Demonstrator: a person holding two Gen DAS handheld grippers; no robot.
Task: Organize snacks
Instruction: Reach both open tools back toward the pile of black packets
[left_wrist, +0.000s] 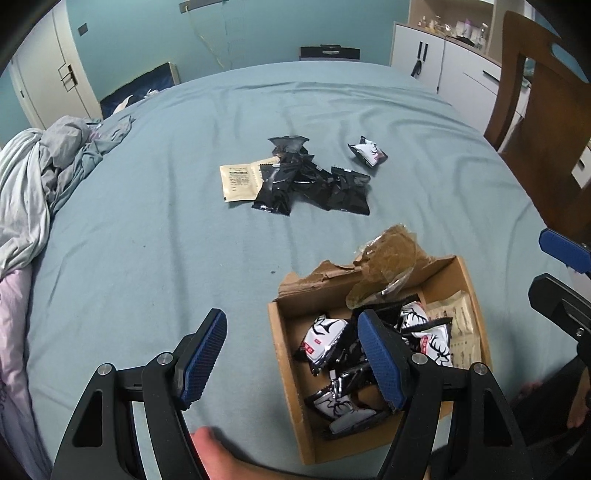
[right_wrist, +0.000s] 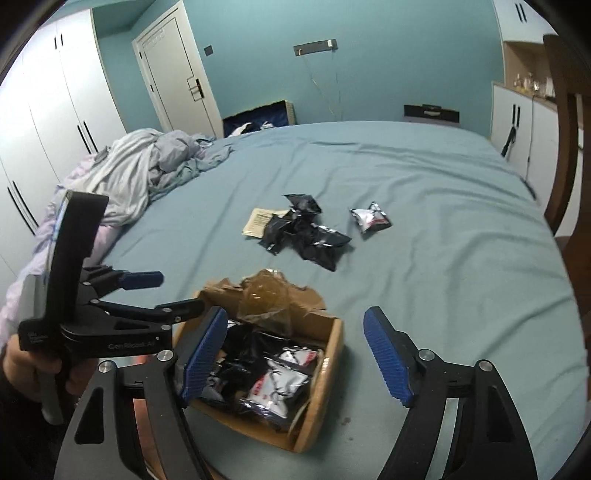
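Observation:
A cardboard box (left_wrist: 286, 354) sits on the blue bed near me, holding several black and white snack packets (left_wrist: 325, 341); it also shows in the right wrist view (right_wrist: 325, 384). A pile of black packets (left_wrist: 314, 182) with a beige sachet (left_wrist: 238, 181) lies mid-bed, and one white packet (left_wrist: 369, 151) lies to its right. My left gripper (left_wrist: 291, 360) is open and empty, its right finger over the box. My right gripper (right_wrist: 295, 358) is open and empty above the box's right side. The left gripper shows in the right wrist view (right_wrist: 162, 295).
Crumpled grey bedding (left_wrist: 40, 173) is heaped at the bed's left edge. A wooden chair (left_wrist: 543, 122) stands at the right. White cabinets (left_wrist: 443, 62) and a door (right_wrist: 173, 74) line the walls. Torn brown wrap (left_wrist: 384, 262) sticks up from the box's far side.

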